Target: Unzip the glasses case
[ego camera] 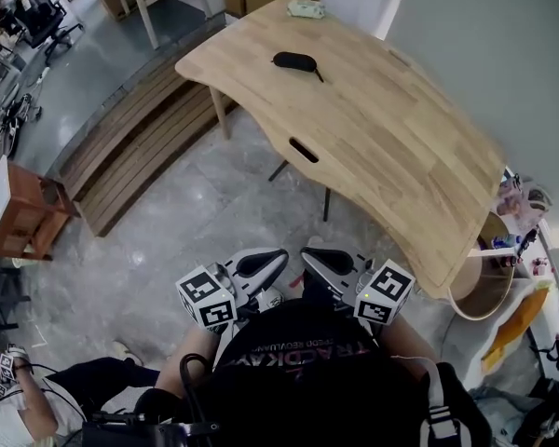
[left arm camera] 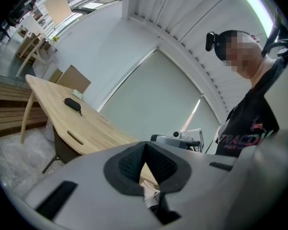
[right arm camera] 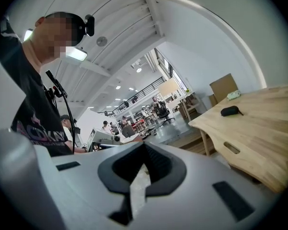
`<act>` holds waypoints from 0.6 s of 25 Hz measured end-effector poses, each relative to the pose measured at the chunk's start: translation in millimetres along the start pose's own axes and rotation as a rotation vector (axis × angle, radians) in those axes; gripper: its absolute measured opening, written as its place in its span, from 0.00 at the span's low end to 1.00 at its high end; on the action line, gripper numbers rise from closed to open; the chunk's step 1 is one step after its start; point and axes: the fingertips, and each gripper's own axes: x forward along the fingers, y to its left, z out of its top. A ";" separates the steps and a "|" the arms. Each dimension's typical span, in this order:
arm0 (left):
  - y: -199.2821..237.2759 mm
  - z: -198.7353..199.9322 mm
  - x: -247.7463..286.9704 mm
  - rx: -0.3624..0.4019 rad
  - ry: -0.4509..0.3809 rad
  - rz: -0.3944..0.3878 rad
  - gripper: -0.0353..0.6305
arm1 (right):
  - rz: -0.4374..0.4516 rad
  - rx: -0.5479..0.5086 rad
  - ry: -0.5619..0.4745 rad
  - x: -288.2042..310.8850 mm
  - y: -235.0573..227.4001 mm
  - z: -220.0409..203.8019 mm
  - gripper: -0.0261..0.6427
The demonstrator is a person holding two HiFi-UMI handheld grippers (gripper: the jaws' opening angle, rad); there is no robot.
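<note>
Head view: I have both tools low at 6 o'clock, close in front of my torso and over the grey floor (ego camera: 158,250), well short of the worktop (ego camera: 401,147).

Left tool (ego camera: 281,255): jaws closed together, nothing between the pads. Right tool (ego camera: 306,253): same, jaws together and empty. The two tips sit near each other but apart.

Glasses case (ego camera: 293,60): black, oval, lying flat on the worktop towards its far end, roughly 12 o'clock from the tools and well apart from both. It looks zipped closed. A thin dark strap (ego camera: 319,75) trails from its right end towards 4 o'clock.

A small pale object (ego camera: 306,8) lies at 12 o'clock from the case, near the worktop's far edge. A dark slot (ego camera: 304,150) is cut in the worktop at 6 o'clock from the case.
</note>
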 end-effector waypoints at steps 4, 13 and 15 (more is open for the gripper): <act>17.3 14.6 12.2 -0.011 -0.010 0.043 0.07 | 0.026 0.015 0.000 9.0 -23.1 15.7 0.06; 58.5 39.9 54.7 -0.047 -0.024 0.122 0.07 | 0.076 0.040 0.022 18.4 -85.4 47.0 0.06; 66.9 45.9 66.0 -0.052 -0.020 0.139 0.07 | 0.088 0.046 0.019 20.1 -100.0 54.8 0.06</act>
